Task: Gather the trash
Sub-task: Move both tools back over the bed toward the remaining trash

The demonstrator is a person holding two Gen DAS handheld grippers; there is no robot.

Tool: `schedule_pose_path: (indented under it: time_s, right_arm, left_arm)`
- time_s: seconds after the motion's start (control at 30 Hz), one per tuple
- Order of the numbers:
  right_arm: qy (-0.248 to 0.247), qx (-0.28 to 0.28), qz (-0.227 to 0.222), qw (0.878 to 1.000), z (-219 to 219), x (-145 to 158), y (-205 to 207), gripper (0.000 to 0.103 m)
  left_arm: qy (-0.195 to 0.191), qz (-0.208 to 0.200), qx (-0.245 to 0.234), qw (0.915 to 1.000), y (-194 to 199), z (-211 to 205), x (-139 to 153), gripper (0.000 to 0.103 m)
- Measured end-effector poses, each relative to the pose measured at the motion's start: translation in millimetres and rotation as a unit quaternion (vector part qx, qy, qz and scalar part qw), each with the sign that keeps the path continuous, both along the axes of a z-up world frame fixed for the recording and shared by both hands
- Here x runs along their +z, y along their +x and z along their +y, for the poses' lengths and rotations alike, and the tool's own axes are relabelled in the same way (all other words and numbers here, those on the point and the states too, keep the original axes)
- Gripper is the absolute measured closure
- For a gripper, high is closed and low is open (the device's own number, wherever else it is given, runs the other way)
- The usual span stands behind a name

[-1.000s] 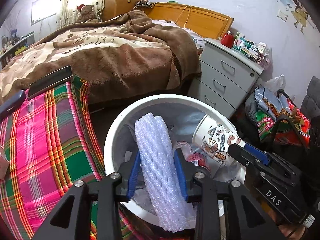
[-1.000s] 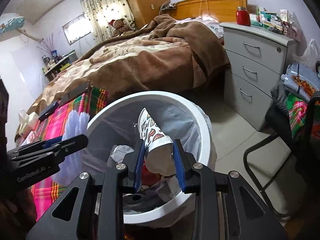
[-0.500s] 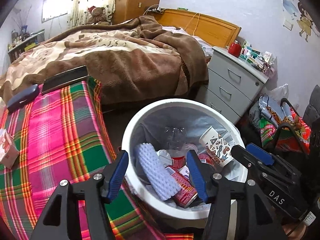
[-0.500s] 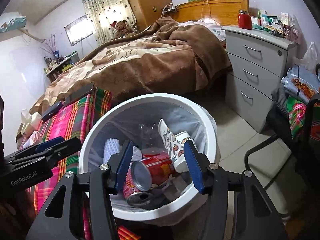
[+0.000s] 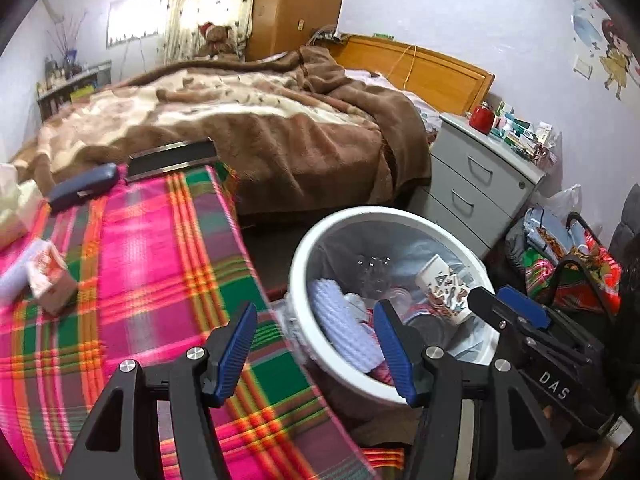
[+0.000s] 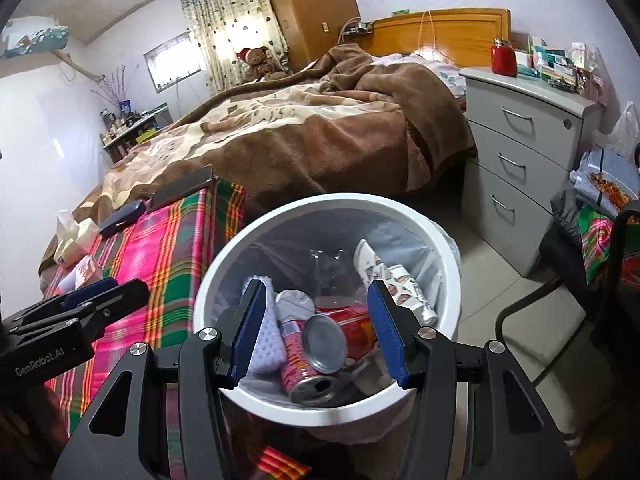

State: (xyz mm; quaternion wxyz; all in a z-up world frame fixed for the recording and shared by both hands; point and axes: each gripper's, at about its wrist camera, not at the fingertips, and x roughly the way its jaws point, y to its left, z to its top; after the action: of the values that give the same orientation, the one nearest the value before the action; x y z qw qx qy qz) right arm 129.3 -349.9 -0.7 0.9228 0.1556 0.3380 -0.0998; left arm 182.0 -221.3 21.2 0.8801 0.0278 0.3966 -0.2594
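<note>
The bin (image 6: 448, 264) stands on the floor beside the plaid worktop (image 5: 152, 264), with foam (image 5: 344, 320), cans (image 6: 316, 344) and cup (image 6: 392, 280) lying inside. The drop looks done; next comes fetching the carton (image 5: 50, 280) left on the worktop. Both tools tilt down: left tool (image 5: 316, 348) wide and empty at the bin's edge, right tool (image 6: 316, 332) wide and empty above the bin.
</note>
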Motion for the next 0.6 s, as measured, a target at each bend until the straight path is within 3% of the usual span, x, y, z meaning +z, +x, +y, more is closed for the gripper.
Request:
schedule_pose_path:
  time_s: [0.6]
  right_arm:
    - [-0.016,0.09,-0.019,0.996,82.7,10.7,26.2,0.045]
  left_arm:
    - [-0.016,-0.031,0.088,0.9955,-8.8,127.4,17.0,0.041]
